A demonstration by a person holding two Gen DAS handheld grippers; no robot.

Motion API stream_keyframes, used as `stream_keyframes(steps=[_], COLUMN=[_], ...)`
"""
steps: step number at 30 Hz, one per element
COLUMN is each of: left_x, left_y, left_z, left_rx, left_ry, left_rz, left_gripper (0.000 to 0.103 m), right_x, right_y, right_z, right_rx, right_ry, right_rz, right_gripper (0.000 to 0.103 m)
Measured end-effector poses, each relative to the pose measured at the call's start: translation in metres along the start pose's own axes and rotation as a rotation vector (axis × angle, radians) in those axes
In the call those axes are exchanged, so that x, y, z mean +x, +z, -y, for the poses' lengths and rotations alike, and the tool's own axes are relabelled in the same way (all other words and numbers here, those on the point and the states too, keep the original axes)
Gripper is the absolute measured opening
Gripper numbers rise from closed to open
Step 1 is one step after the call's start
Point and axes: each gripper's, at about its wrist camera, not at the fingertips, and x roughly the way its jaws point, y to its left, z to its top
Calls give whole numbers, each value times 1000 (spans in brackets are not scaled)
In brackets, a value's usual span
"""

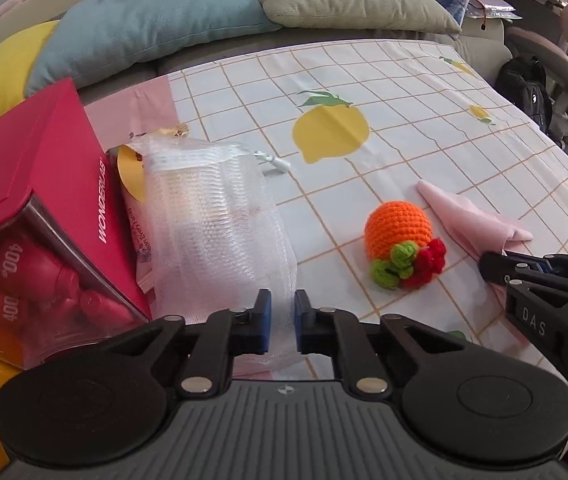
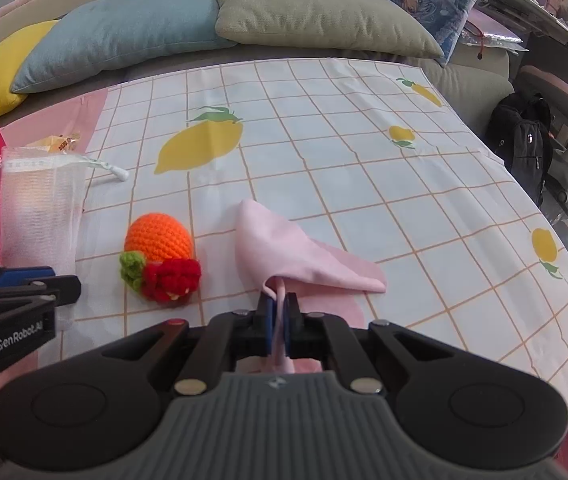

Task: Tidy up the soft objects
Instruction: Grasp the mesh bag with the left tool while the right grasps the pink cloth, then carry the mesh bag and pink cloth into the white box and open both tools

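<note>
- Nearest the lens in each wrist view are the tongs themselves: the left gripper [image 1: 282,312] has its blue-padded jaws drawn almost together on the near end of a white, translucent mesh drawstring pouch [image 1: 220,216]; the netting fills the narrow gap between the pads, so it reads as a pinch on thin fabric.
- Right gripper [image 2: 278,312]: jaws closed on the near corner of a soft pink folded cloth [image 2: 284,248], a pink strip passing between the pads and the rest trailing away over the table.
- Probable reason for the two holds: one tool steadies the pouch mouth or edge while the other brings the cloth to it; which end of the pouch is the opening cannot be told.
- Landmark: an orange crocheted ball with green and red yarn trim [image 1: 399,232] lies untouched between pouch and cloth, just beside each, and sits in the direct path from one to the other.
- Left of the pouch, touching it, a red cardboard box lettered WONDERLAB [image 1: 44,184] limits room on that side.
- Beneath everything is a white checked tablecloth printed with yellow lemons [image 1: 363,80].
- Beyond the ball, well apart: blue and grey-green cushions [image 2: 124,32] on a sofa.
</note>
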Motion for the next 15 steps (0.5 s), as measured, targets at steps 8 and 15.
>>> stream_keyframes(steps=[8,15], left_x=[-35,-72], left_y=[5,4], left_z=[-3,-4], left_rx=[-7,6], left_ry=[-66,-71], left_rz=[82,162], left_gripper=[0,0], right_x=[-17,-46], right_y=[0,4], right_z=[5,-5], right_rx=[29,-15], right_ry=[-17,-18], right_rz=[66,172], right_gripper=[1,1])
